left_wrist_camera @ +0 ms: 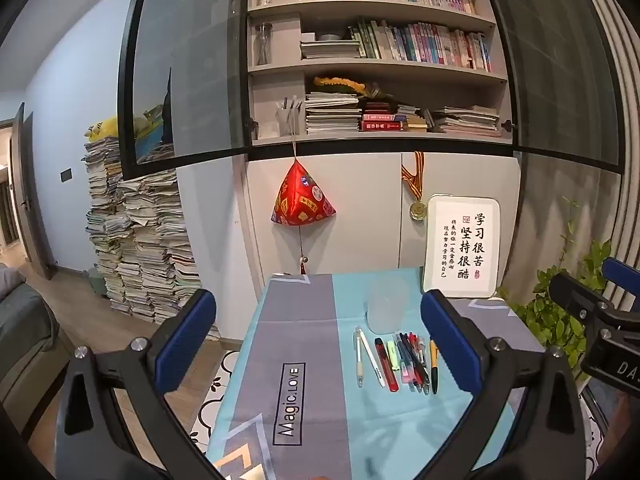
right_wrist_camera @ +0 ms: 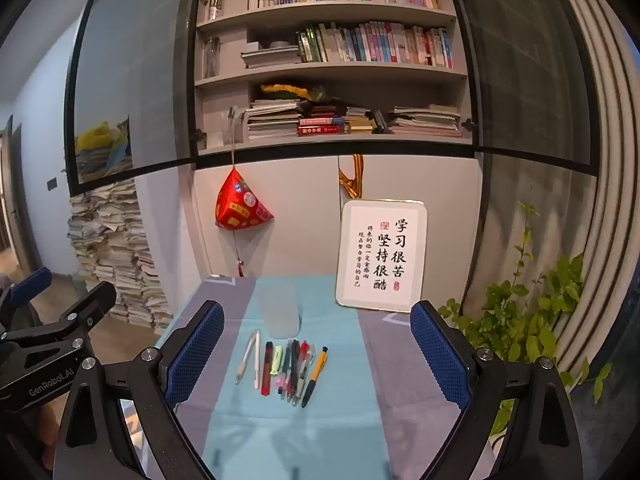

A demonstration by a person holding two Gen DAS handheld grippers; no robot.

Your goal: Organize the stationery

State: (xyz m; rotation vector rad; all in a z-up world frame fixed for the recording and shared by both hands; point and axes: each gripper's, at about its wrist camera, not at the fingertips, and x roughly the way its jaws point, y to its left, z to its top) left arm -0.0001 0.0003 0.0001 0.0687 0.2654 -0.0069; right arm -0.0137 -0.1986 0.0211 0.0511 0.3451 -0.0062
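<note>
Several pens (left_wrist_camera: 396,362) (right_wrist_camera: 284,366) lie side by side in a row on the blue and grey tablecloth (left_wrist_camera: 312,340) (right_wrist_camera: 340,380): white ones at the left, a red one, a yellow-green marker, dark and red ones, and a yellow-black pen (left_wrist_camera: 434,366) (right_wrist_camera: 316,376) at the right. Just behind them stands a frosted translucent cup (left_wrist_camera: 386,304) (right_wrist_camera: 279,310), upright. My left gripper (left_wrist_camera: 320,340) hangs open above the table's near part, nothing between its blue pads. My right gripper (right_wrist_camera: 318,348) is open too, held short of the pens.
A white framed calligraphy board (left_wrist_camera: 462,246) (right_wrist_camera: 382,254) leans on the cabinet at the table's back right. A red pyramid ornament (left_wrist_camera: 302,200) (right_wrist_camera: 242,206) hangs from the bookshelf. A green plant (right_wrist_camera: 532,320) stands right of the table, tall paper stacks (left_wrist_camera: 136,248) left.
</note>
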